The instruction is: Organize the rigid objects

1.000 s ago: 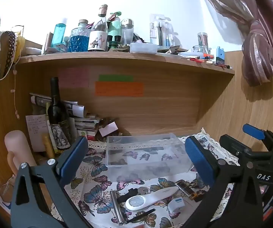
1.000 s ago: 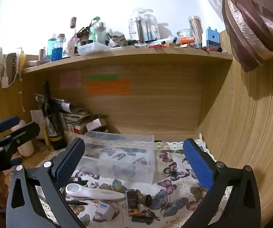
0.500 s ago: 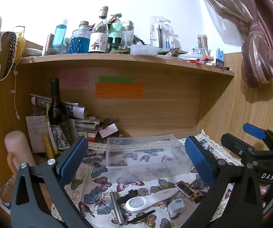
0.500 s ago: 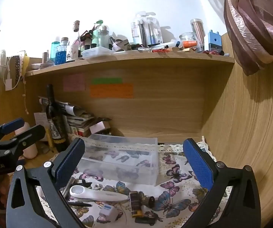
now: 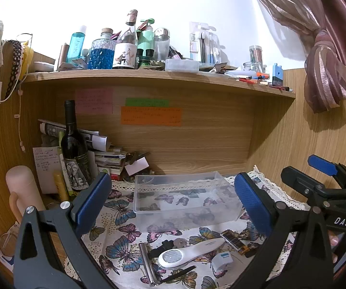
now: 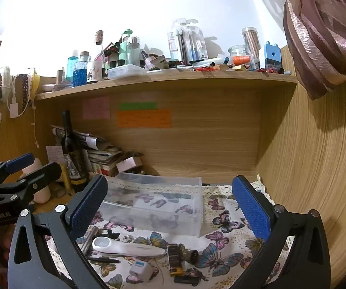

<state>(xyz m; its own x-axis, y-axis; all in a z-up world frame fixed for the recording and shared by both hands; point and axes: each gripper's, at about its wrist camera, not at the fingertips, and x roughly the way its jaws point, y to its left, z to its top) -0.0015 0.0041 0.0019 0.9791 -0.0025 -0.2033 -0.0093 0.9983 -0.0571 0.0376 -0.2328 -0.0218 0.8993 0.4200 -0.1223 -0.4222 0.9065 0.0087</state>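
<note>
Both pairs of fingers are spread wide and hold nothing. Those of the left gripper [image 5: 170, 202] hover above the butterfly-print cloth [image 5: 124, 216] covering the bench, framing a clear plastic bin [image 5: 185, 202] that sits on the cloth toward the back. The right gripper [image 6: 168, 207] hangs over the same cloth from the other side, its blue pads [image 6: 250, 209] also wide apart, with the bin [image 6: 158, 207] between and beyond them.

Loose rigid items lie on the cloth in front of the bin, apart from it. A white handheld magnifier [image 5: 189, 251] lies at a slant, its round lens end toward the left gripper's side; in the right wrist view it [image 6: 124, 246] lies nearly crosswise. Just beside it are a silver metal bar [image 5: 146, 262], a thin black stick [image 5: 177, 273], a small white box with a blue label [image 5: 222, 260], and a dark rectangular lighter-like object with a yellow end [image 6: 174, 260]. A few small black pieces [image 6: 187, 279] lie near the lighter-like object; what they are cannot be told.

A dark wine bottle [image 5: 73, 149] stands upright at the back left, beside a stack of papers and books [image 5: 105, 156]. A wooden shelf [image 5: 149, 77] above carries many bottles and containers.
</note>
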